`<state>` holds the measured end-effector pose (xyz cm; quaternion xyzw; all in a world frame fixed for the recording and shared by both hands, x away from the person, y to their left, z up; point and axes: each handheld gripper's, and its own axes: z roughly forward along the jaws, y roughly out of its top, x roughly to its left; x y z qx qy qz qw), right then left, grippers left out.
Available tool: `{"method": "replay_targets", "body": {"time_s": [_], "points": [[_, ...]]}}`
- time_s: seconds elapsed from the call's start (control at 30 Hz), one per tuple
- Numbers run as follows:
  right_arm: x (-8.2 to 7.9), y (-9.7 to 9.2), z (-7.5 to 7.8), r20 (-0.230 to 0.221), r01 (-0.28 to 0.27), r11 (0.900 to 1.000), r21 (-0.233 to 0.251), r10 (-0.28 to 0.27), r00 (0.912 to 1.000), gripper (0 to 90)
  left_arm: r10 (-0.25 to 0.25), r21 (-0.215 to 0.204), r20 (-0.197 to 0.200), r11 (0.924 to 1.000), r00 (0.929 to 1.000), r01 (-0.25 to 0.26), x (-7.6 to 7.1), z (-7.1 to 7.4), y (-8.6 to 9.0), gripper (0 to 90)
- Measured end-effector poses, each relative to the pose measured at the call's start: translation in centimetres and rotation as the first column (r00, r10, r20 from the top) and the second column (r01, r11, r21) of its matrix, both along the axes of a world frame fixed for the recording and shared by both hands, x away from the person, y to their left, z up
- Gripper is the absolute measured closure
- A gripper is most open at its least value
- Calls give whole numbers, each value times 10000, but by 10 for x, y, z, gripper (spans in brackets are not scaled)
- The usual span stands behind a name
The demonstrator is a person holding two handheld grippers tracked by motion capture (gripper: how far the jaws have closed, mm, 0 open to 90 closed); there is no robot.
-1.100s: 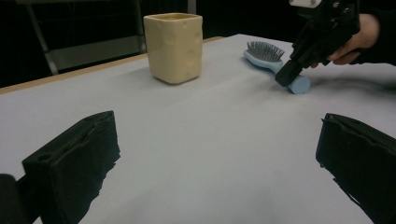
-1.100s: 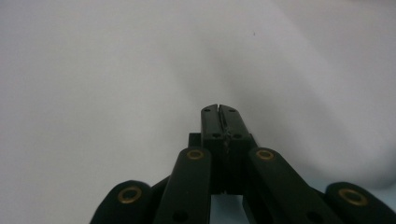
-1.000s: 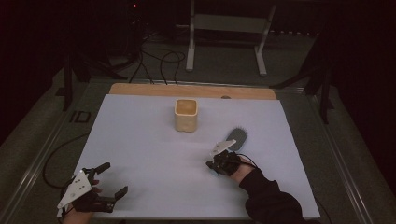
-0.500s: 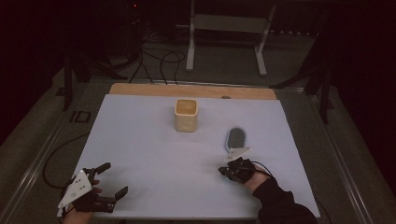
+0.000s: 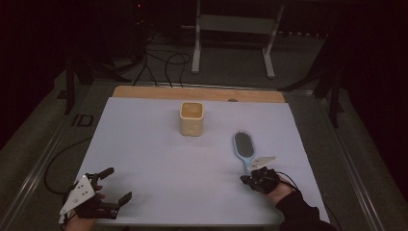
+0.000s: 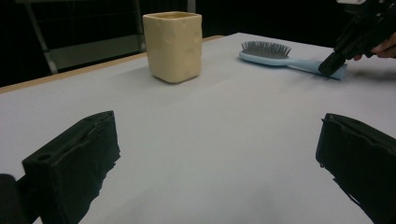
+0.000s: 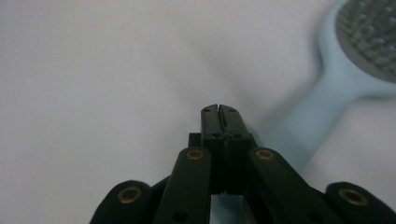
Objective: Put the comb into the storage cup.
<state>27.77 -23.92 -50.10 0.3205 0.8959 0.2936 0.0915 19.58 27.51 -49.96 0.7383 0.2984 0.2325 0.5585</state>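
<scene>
While the left tongs [image 6: 219,158] gape, the right tongs [image 7: 219,112] press together beside the hairbrush [image 7: 327,102].

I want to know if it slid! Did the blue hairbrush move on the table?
Yes. The hairbrush slid toward the person's edge of the table, farther from the yellow cup, with the right tool at its handle.

Most of the tabletop [image 5: 144,159] lies bare, with open room across its left half and along the near edge. A cream cup [image 5: 192,118] stands upright toward the far edge at the middle. A light-blue hairbrush [image 5: 244,147] lies flat toward the right edge, well apart from the cup.
</scene>
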Motion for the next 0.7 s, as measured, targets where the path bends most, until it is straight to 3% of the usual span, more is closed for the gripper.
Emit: {"method": "replay_targets", "body": {"time_s": [0.7], "points": [[-6,-46,-2,84,1171,9930,-127,-1170,9931,900,8,60,1,10000,10000,-8,1,-1,0,0]]}}
